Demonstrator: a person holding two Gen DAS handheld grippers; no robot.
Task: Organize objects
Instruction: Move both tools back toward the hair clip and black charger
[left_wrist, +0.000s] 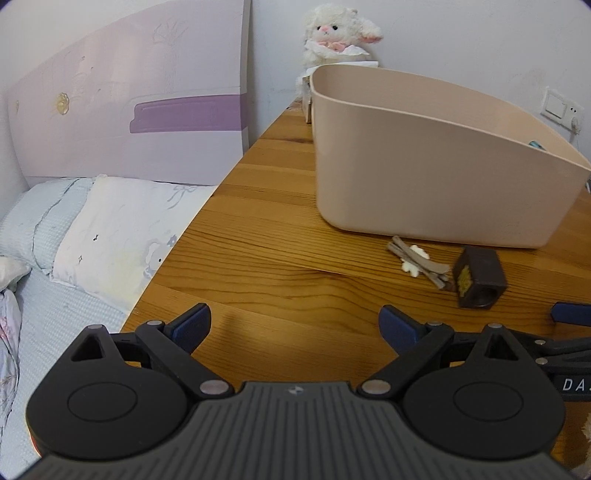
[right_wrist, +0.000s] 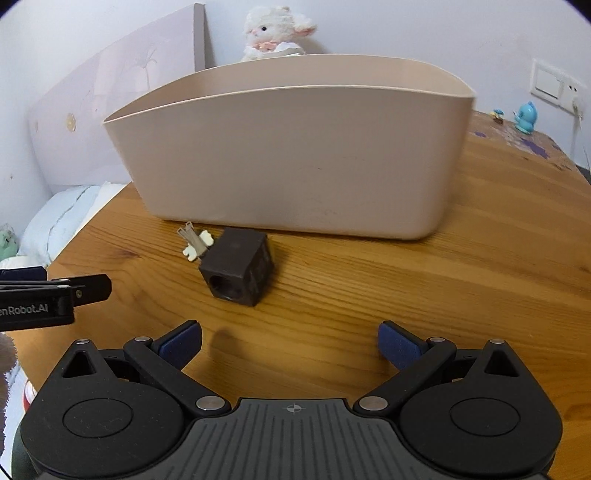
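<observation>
On the wooden counter (right_wrist: 461, 266): beige bin (right_wrist: 295, 162) at far centre; dark brown block (right_wrist: 238, 271) and hair clip (right_wrist: 195, 243) touching, just near of it. Left hand-held gripper (left_wrist: 295, 328) and right hand-held gripper (right_wrist: 290, 345): both spread, empty, hovering near side.

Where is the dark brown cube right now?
The dark brown cube lies on the wooden table, just in front of the beige bin, with the hair clip at its left, ahead of both open tools.
</observation>
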